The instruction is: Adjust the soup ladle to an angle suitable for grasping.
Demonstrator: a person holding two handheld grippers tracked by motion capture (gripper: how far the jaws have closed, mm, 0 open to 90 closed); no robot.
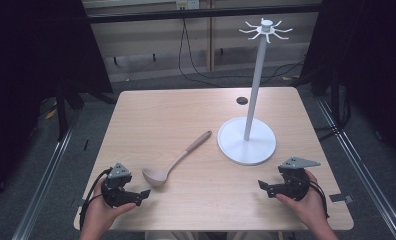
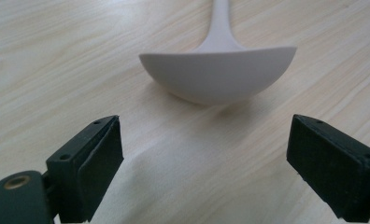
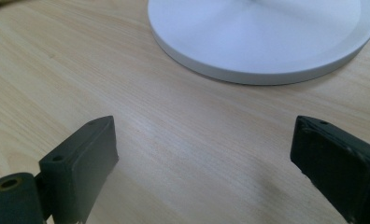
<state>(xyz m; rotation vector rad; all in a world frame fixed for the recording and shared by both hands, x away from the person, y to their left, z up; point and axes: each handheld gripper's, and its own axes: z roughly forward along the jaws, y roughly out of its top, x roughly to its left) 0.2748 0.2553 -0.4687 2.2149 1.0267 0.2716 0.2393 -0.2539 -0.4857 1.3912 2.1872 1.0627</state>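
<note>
beige ladle [image 1: 173,162] lies flat on the wooden table [image 1: 156,115], bowl toward the person, handle angling off to the white hook stand [image 1: 247,140]. left gripper [image 1: 145,194] sits low just beside the bowl, jaws wide apart, nothing between them. right gripper [image 1: 262,186] rests near the stand's round base, jaws spread wide too, holding nothing.

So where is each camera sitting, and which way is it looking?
High view: above the person's side, looking forward and down on the table; both hands, left gripper and right gripper show.
Left gripper view: rides on the left gripper, looking between its open jaws at the ladle.
Right gripper view: rides on the right gripper, jaws open, facing the white stand.
Shared: ladle and stand also show in the high view.
</note>
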